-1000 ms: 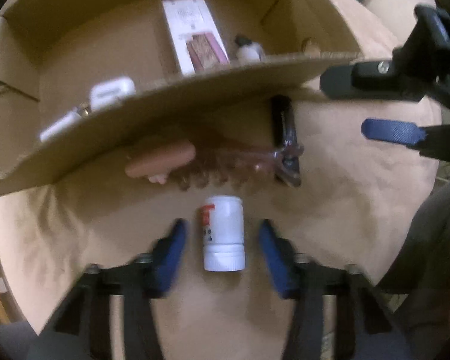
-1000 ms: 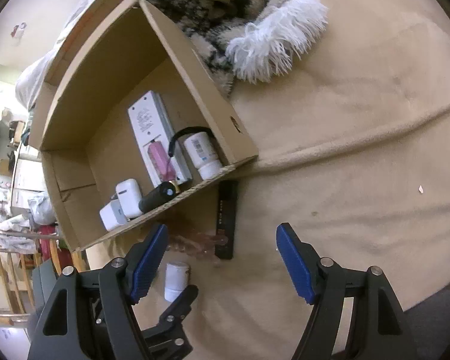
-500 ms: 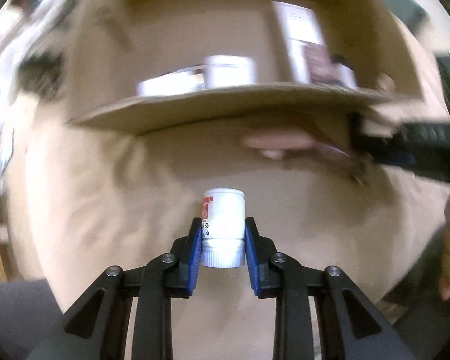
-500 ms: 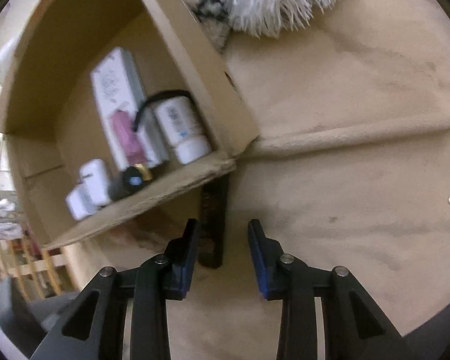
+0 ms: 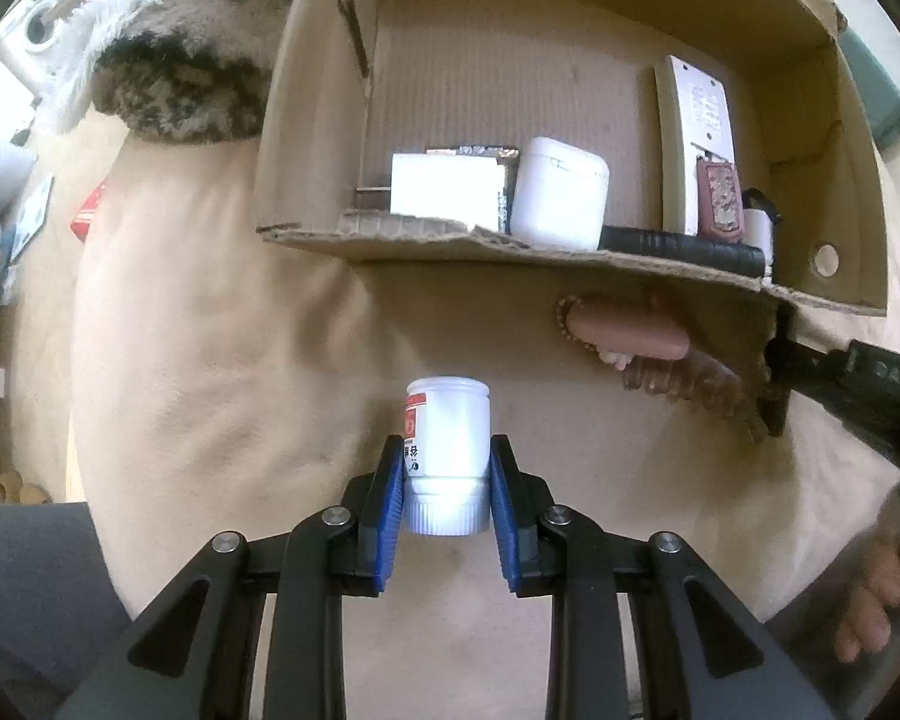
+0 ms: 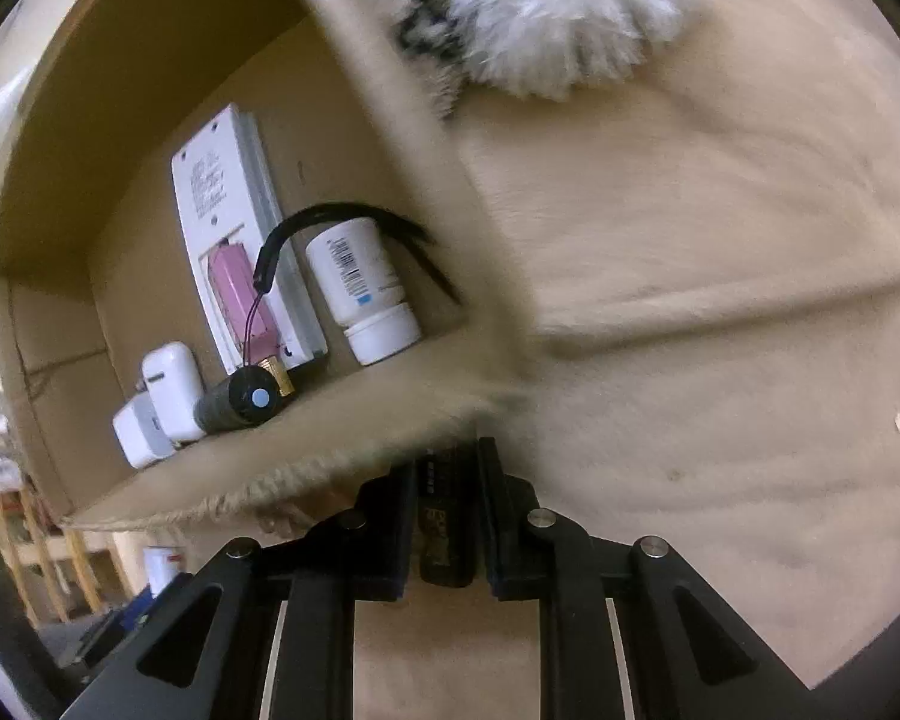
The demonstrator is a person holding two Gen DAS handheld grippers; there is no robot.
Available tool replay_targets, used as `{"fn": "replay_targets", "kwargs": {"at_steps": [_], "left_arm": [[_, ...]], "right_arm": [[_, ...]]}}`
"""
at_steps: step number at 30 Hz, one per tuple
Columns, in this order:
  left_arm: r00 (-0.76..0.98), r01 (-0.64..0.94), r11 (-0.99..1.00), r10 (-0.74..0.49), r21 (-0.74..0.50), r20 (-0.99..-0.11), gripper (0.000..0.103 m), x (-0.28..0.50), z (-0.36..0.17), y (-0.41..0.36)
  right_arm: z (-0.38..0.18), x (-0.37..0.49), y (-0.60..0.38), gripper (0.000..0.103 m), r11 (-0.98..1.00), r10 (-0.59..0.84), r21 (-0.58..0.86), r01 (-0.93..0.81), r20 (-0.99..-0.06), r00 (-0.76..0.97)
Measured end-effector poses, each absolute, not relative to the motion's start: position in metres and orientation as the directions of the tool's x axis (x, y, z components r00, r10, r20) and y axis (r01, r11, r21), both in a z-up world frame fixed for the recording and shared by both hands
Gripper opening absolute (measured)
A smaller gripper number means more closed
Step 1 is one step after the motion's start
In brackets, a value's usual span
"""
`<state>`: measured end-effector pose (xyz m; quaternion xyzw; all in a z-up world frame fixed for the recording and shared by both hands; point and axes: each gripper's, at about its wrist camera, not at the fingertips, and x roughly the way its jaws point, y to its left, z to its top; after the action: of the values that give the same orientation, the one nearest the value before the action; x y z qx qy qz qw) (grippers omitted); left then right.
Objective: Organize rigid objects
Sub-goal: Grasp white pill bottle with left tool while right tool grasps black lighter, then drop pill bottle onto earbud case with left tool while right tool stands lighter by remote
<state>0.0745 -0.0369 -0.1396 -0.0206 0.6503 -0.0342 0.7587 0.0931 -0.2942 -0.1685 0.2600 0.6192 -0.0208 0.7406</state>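
Note:
My left gripper [image 5: 447, 483] is shut on a small white bottle [image 5: 448, 441] with a red label, held above the beige blanket in front of the cardboard box [image 5: 510, 252]. My right gripper [image 6: 447, 516] is shut on a flat black bar-shaped object [image 6: 446, 531] at the box's front edge [image 6: 330, 450]. The box holds a white earbud case [image 5: 559, 192], a white charger [image 5: 447, 192], a black flashlight [image 6: 240, 405], a white remote [image 6: 228, 222] and a white bottle [image 6: 366, 288]. A pink hair clip [image 5: 630, 336] lies just in front of the box.
A shaggy black-and-white throw [image 5: 180, 60] lies left of the box and also shows in the right wrist view [image 6: 558, 18]. The right gripper's body [image 5: 870, 384] and the person's hand [image 5: 882, 594] reach in from the right. Furniture stands at the far left [image 6: 30, 540].
My left gripper closed on the white bottle and lifted it. My right gripper moved in toward the box edge and closed on the black bar.

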Motion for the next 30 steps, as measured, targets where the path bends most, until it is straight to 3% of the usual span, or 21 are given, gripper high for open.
{"fn": "replay_targets", "kwargs": {"at_steps": [12, 18, 30], "left_arm": [[0.200, -0.006, 0.995, -0.096, -0.100, -0.975, 0.024, 0.056, -0.118, -0.010], [0.268, -0.081, 0.990, -0.093, -0.119, -0.959, 0.024, 0.043, -0.094, 0.010], [0.424, -0.073, 0.991, -0.073, -0.115, -0.902, 0.024, 0.068, -0.025, 0.014]], "right_arm": [[-0.117, 0.047, -0.274, 0.020, 0.867, 0.345, 0.434, 0.245, -0.878, 0.332], [-0.091, 0.047, -0.272, 0.020, 0.845, 0.407, 0.505, 0.178, -0.821, 0.400], [-0.044, 0.059, -0.287, 0.020, 0.823, 0.449, 0.560, 0.092, -0.742, 0.498]]}}
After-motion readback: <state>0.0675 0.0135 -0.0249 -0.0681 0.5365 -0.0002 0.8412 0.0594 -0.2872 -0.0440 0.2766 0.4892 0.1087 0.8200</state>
